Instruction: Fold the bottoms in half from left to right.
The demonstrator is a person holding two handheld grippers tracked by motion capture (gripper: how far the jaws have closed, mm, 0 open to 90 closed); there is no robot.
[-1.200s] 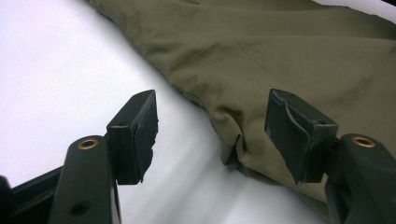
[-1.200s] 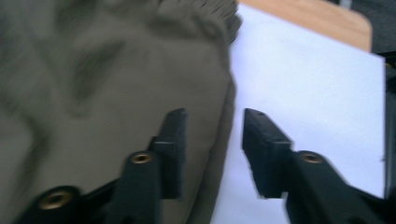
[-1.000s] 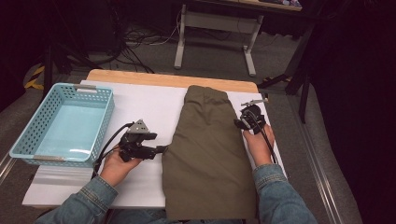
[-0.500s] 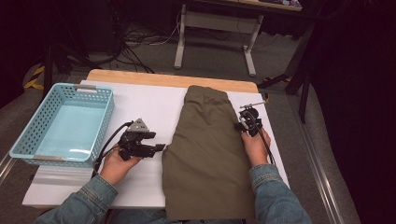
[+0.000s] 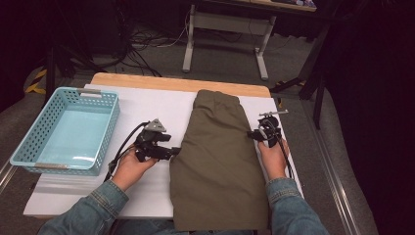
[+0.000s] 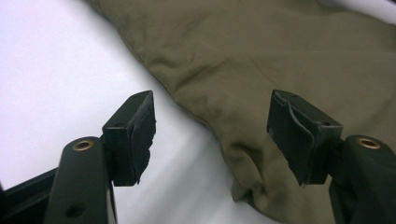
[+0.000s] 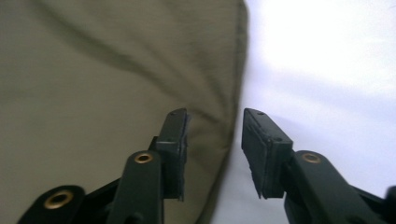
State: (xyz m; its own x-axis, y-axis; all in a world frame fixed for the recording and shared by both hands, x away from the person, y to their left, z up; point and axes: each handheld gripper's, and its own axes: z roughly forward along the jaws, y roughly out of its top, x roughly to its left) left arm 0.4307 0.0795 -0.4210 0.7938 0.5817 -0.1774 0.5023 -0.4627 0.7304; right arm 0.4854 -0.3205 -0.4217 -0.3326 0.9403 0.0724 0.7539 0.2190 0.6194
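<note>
In the high view, an olive green cloth (image 5: 218,161) lies folded as a long strip on the white table top (image 5: 147,105). It runs from the upper centre of the frame down to the bottom edge, a little right of the middle. A light blue basket (image 5: 108,122) stands at the left of the frame, well apart from the cloth.

The left gripper (image 5: 172,152) is in the person's left hand (image 5: 129,166), just left of centre. Its tips are at the left edge of the cloth. In the left gripper view the jaws are spread wide. One black pad (image 6: 133,135) is over the white table and the other is over the cloth (image 6: 280,70). The wrinkled edge of the cloth lies between them, but the pads do not press it.

The right gripper (image 5: 253,133) is in the right hand (image 5: 273,156), at the right edge of the cloth. In the right gripper view its jaws have just been opening, and now a narrow gap is between them. The hem of the cloth (image 7: 116,70) runs in this gap; the left pad (image 7: 175,144) is over the cloth and the right one over the white table (image 7: 327,70). They do not pinch the cloth.
</note>
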